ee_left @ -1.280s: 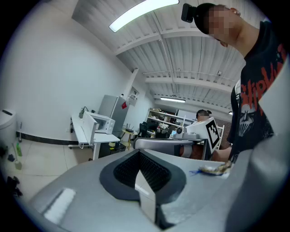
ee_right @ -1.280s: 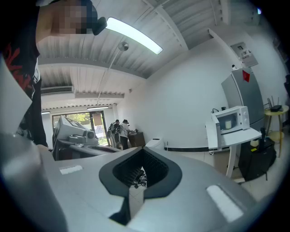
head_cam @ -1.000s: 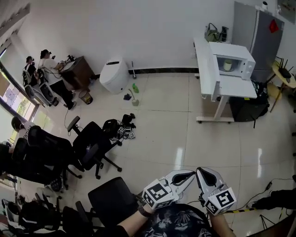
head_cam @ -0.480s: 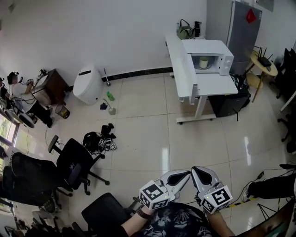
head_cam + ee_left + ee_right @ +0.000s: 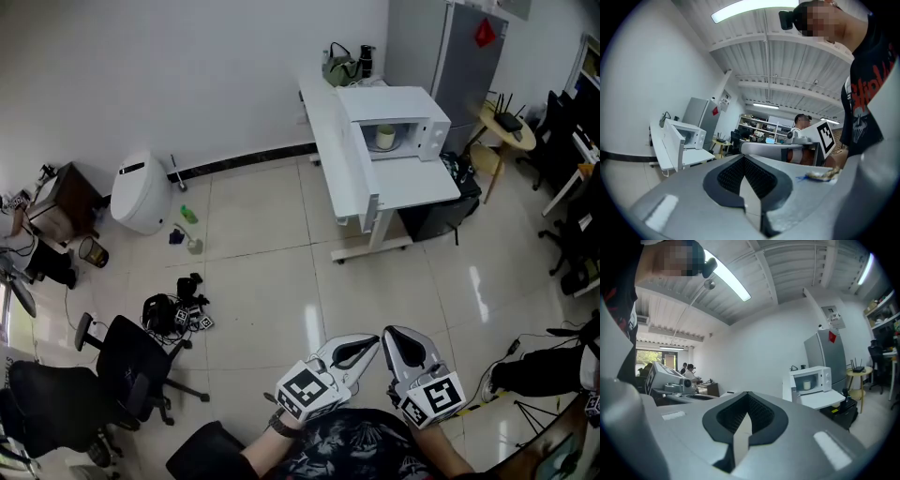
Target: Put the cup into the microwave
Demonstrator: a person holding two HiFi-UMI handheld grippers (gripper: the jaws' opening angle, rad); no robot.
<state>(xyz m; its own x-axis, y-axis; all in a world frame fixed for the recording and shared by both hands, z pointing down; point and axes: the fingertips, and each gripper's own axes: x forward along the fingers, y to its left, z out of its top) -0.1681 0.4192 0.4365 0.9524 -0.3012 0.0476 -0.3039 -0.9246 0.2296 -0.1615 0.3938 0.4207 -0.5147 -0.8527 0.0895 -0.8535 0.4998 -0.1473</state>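
A pale cup (image 5: 384, 138) stands inside the white microwave (image 5: 394, 117) on a white table (image 5: 412, 183) across the room, by the far wall. The right gripper view shows the same microwave (image 5: 809, 379) with the cup (image 5: 806, 386) in its cavity. Both grippers are held low in front of me, far from the table and side by side. My left gripper (image 5: 371, 341) is shut with nothing in it, and its dark pads meet in its own view (image 5: 743, 158). My right gripper (image 5: 388, 334) is also shut and empty (image 5: 747, 395).
A grey fridge (image 5: 461, 56) stands right of the table, with a round side table (image 5: 507, 125) beside it. A bag (image 5: 342, 67) sits on the table's far end. Black office chairs (image 5: 136, 361), floor clutter (image 5: 176, 309) and a white rounded appliance (image 5: 139, 192) lie to the left.
The view has swung across the room: the table with the microwave has slid left in the picture and grown larger. Both grippers stay shut and close together.
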